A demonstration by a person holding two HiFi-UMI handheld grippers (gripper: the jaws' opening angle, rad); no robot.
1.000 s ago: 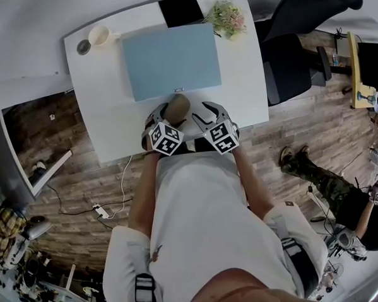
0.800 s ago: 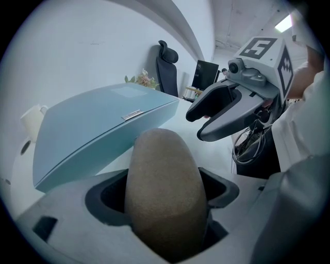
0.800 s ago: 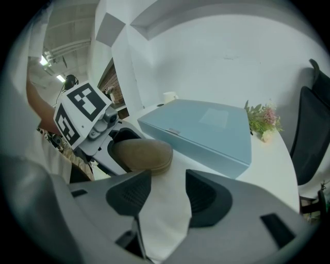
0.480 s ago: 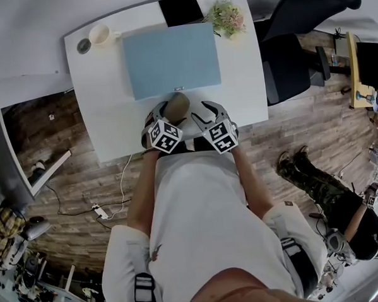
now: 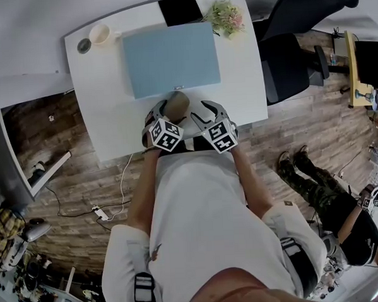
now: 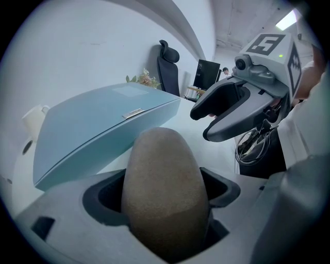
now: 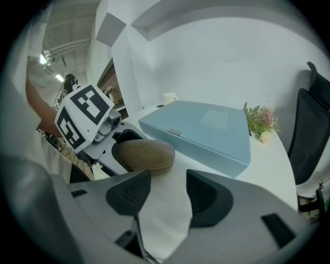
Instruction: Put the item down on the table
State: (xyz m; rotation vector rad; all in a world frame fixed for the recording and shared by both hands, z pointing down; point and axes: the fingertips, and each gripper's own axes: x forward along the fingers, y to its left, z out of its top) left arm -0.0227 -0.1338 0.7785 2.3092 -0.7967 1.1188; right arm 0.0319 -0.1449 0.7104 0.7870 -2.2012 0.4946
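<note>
Brown oval item [image 6: 164, 170] pinched in L gripper [image 5: 172, 111] fingers, R gripper [image 7: 167, 196] fingers apart, empty, blue box [image 5: 170, 58] shut

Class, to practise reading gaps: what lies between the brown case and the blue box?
Only a bare strip of white table, seen in the right gripper view, separates the brown case from the blue box.

Office: desk [image 5: 105, 114], swivel chair [image 5: 291, 60].

The white table [image 5: 104, 107] is carrying a flat pale-blue case [image 5: 170, 58] at its middle. A cream mug [image 5: 99, 36] and a small dark disc [image 5: 83, 46] are sitting at ten o'clock, a black slab [image 5: 180, 9] at twelve and flowers [image 5: 227, 17] at one.
</note>
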